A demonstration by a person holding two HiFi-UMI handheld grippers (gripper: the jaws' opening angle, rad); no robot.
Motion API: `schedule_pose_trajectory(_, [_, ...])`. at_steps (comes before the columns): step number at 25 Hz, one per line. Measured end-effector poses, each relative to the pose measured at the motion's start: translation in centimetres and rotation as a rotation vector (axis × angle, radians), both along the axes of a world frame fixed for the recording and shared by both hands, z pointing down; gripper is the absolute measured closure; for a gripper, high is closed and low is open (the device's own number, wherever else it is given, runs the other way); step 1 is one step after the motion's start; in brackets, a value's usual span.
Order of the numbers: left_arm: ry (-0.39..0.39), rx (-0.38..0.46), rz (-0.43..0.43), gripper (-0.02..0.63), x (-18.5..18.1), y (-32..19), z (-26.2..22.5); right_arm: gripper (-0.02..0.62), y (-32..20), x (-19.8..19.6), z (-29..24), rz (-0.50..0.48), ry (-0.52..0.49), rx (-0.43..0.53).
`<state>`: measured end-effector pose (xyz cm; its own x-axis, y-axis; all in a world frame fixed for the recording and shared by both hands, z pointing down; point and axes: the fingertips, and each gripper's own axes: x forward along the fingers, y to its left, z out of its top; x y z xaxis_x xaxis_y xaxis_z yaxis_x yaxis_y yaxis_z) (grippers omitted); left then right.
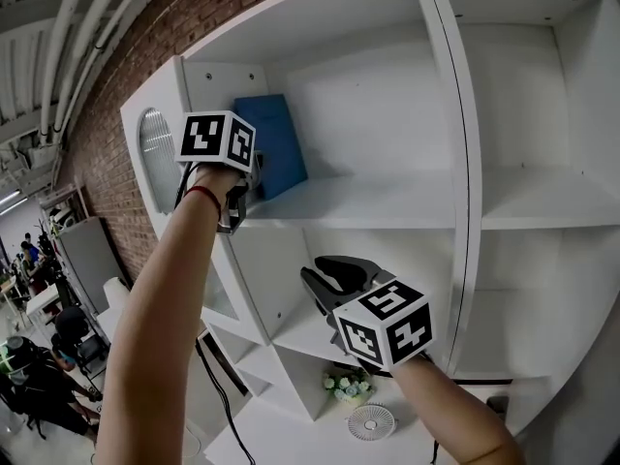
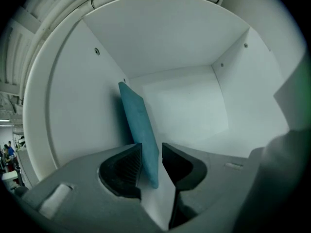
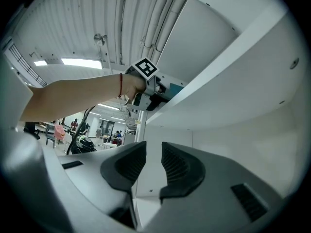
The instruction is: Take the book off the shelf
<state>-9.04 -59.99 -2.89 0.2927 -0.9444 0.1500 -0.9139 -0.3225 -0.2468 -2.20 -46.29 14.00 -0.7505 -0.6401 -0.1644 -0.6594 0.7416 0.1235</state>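
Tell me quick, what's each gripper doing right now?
Left gripper: open, jaws either side of the book, not clamped.
Right gripper: open, empty.

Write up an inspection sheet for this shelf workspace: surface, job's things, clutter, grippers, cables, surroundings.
Surface: white shelf unit; nothing but the book seen in its compartment.
Job's things: blue book tilted against the compartment's left wall, not yet off.
Clutter: flower bunch and small white fan lower down.
Grippers: left gripper jaws apart, astride the book's edge; right gripper open, empty.
Cables: black cable hanging below the left arm.
Surroundings: brick wall; people far left.
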Motion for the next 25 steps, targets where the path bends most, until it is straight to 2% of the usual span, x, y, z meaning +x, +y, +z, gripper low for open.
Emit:
schedule_pose_trajectory(12, [0.036,-0.039,-0.052,0.482,-0.5,-0.8,1.1,0.5,0.5,0.4,0.3,-0.019,-0.014,-0.007])
schedule_pose_trajectory(17, [0.052,-0.05,-0.044,0.482,-0.5,-0.4,1.4,0.5,0.6,0.5,0.8,-0.022,-0.009,-0.015])
schedule_pose_trajectory(22, [0.142,-0.078,-0.109,0.482,-1.2,-0.7,1.7,0.5,0.9,0.1,0.8,-0.036,-0.014,-0.017])
schedule_pose_trajectory(25, [0.171,-0.098,-0.116,0.482,-1.4,-1.0,2.3,0.5,1.1,0.1,0.7,-0.041,-0.014,-0.014])
